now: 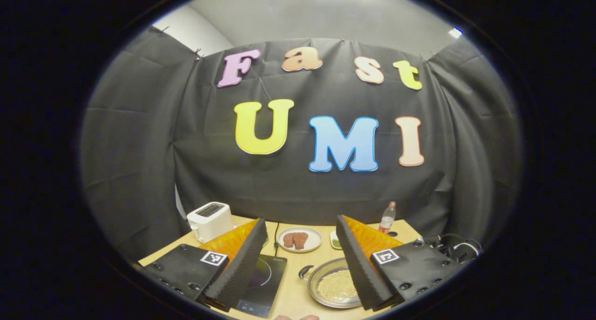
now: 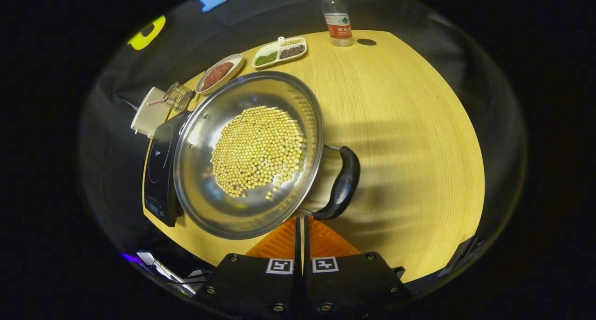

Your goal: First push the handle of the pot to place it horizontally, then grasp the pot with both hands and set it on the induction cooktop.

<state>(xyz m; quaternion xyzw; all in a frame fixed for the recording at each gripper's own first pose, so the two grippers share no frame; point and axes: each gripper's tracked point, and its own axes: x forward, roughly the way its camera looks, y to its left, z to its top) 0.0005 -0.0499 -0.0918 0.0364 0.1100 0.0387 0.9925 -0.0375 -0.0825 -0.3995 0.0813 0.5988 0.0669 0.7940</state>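
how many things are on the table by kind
Cookware, steel pot of yellow beans: 1
Appliances, black induction cooktop, white toaster: 2
Dishes, round plate of red meat, divided white seasoning dish: 2
Clear plastic bottle: 1
Total: 6

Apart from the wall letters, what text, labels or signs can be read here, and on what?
No text reads clearly.
Clear plastic bottle: red label, print too small.
Black induction cooktop: panel markings blurred.
Black pot handle: embossed mark, illegible.
Right gripper: square coded tags, no words.
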